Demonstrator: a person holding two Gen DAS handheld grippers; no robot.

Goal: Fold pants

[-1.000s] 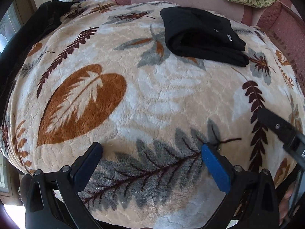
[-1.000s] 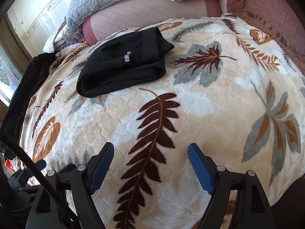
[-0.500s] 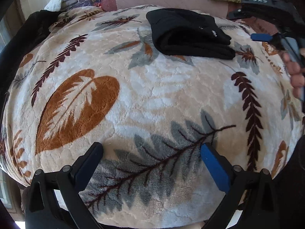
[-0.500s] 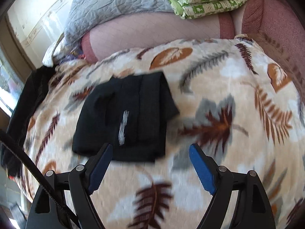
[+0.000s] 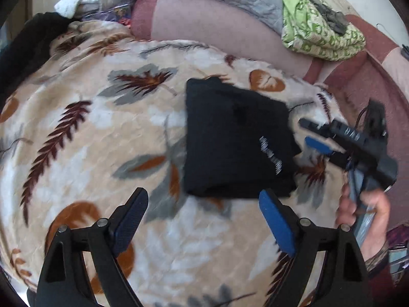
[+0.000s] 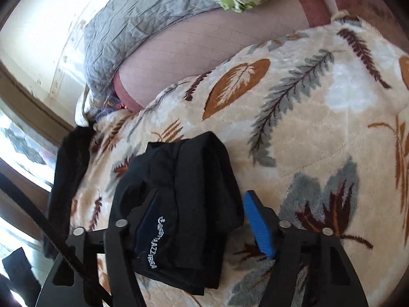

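My right gripper (image 6: 202, 220) has moved in from well short of the pants (image 6: 179, 204) and now sits over them, its spread fingers straddling the near end of the folded bundle. My left gripper (image 5: 202, 220) has also closed in, so the pants (image 5: 237, 140) lie just beyond its fingertips.

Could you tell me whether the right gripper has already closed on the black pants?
No, the right gripper is open, its fingers straddling the folded black pants on the blanket.
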